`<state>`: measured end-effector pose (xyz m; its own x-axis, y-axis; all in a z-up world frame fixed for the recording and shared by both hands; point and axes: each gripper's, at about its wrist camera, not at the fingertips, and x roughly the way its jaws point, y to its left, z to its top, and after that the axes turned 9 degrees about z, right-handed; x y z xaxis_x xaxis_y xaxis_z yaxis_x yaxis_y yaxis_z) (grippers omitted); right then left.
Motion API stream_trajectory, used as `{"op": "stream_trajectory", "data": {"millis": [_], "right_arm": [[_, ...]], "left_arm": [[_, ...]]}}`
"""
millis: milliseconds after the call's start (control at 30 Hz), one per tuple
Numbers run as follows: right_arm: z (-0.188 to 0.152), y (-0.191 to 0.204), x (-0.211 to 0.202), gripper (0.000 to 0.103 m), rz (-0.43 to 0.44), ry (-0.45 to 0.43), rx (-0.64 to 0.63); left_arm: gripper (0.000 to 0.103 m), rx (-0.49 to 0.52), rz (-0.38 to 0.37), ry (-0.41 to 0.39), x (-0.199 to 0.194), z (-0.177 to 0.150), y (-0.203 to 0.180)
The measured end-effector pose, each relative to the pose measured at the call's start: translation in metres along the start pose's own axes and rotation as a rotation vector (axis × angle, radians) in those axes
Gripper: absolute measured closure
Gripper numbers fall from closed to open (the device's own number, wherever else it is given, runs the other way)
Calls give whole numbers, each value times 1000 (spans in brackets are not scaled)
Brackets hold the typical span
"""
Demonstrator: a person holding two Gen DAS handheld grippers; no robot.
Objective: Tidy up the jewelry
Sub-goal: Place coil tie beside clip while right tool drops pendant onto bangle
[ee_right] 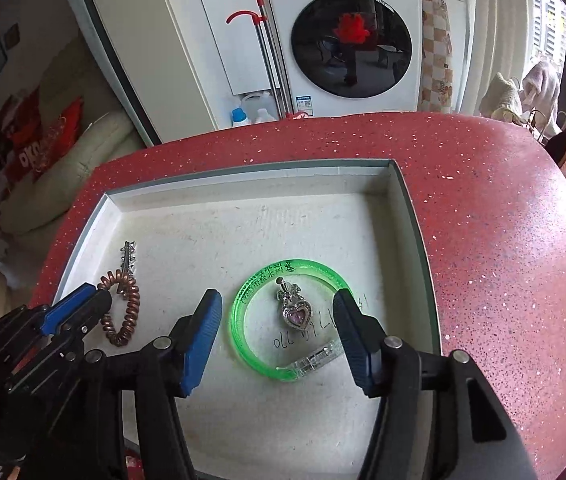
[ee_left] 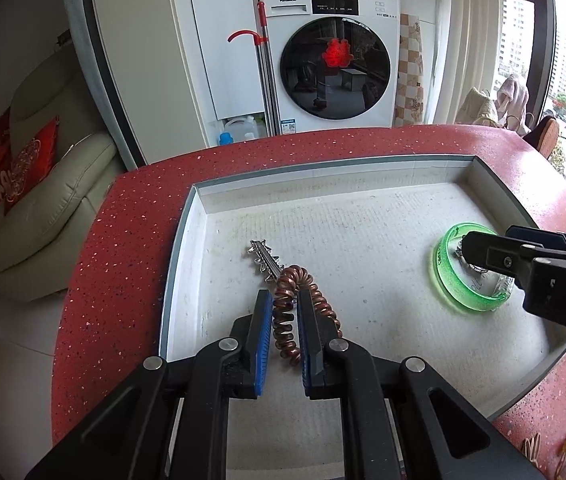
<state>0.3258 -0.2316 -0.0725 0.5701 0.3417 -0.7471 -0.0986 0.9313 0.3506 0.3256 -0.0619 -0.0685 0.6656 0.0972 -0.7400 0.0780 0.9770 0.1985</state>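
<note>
Okay, both my grippers reach forward over a shallow white tray (ee_right: 411, 208) sitting on the red speckled bench (ee_right: 503, 220). Left gripper (ee_left: 285, 304) is low, angled down at the tray's left side, jaws narrow, straddling the copper spiral coil bracelet (ee_left: 291, 308); blue pads sit right against the coil on both sides, though I cannot tell if they're actually clenched on it or just beside it. Coil lies on the tray floor. Silver spiky hair clip (ee_left: 263, 258) touches the coil's far end, pointing away toward the tray's left wall.

Right gripper (ee_right: 277, 334) hovers over the tray's right half, jaws spread wide, released, gripping nothing. Between the pads, on the tray floor: green translucent bangle (ee_right: 243, 320) with a clear section at its near side, and inside the ring a silver heart pendant (ee_right: 297, 312) with a pink stone, not touching the bangle.

Writing: dark print on the bangle's far arc, too small to read. Handwritten marks on the tray floor inside the ring, roughly "OLL", unclear. Washing machine (ee_right: 347, 40) behind the bench reads "Panasonic". Red cushion (ee_left: 15, 176) on the sofa has white lettering, partly "OKO".
</note>
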Motion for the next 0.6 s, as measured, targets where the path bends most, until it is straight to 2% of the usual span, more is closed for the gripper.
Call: {"op": "stream_trajectory", "data": {"millis": [233, 500, 600], "right_arm": [[2, -5, -13, 35, 35, -24, 47], [-3, -9, -19, 35, 44, -24, 66], [-3, -11, -24, 30, 53, -30, 76]], "left_arm": [[72, -2, -15, 4, -4, -2, 1], [72, 2, -24, 3, -10, -1, 0], [72, 4, -21, -1, -12, -1, 0]]}}
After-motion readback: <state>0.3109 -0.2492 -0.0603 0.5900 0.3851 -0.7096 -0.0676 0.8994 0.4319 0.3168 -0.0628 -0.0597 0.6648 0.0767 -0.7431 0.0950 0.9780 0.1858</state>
